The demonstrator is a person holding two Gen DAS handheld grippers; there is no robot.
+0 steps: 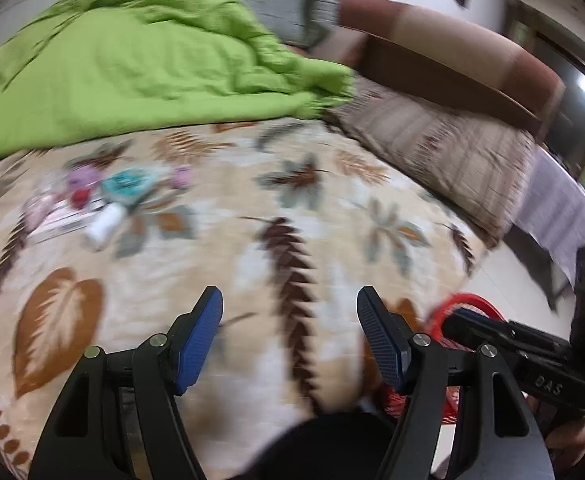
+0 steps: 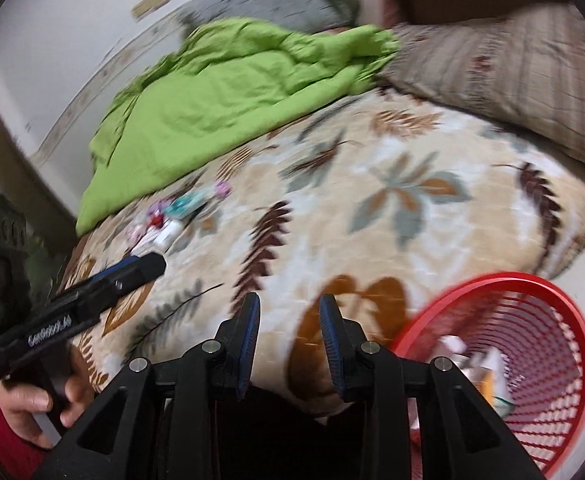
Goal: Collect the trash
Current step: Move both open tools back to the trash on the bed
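Observation:
A small pile of trash lies on the leaf-patterned blanket [image 1: 252, 200]: a teal wrapper [image 1: 126, 188], a white bottle [image 1: 102, 226], a red cap [image 1: 79, 197] and pink bits [image 1: 180, 176]. In the right wrist view the same trash pile [image 2: 172, 216] is blurred. My left gripper [image 1: 289, 296] is open and empty, well short of the pile. My right gripper [image 2: 289, 300] has its jaws a little apart with nothing between them. A red mesh basket [image 2: 492, 280] on the floor to its right holds paper scraps [image 2: 484, 364]. Each view shows the other gripper: the right gripper [image 1: 456, 320], the left gripper [image 2: 152, 264].
A crumpled green quilt [image 1: 132, 68] lies behind the pile. A striped brown pillow [image 1: 444, 152] and a grey pillow [image 1: 276, 0] sit at the head of the bed. A hand in a red sleeve [image 2: 24, 404] holds the left gripper. Pale floor [image 1: 512, 280] borders the bed on the right.

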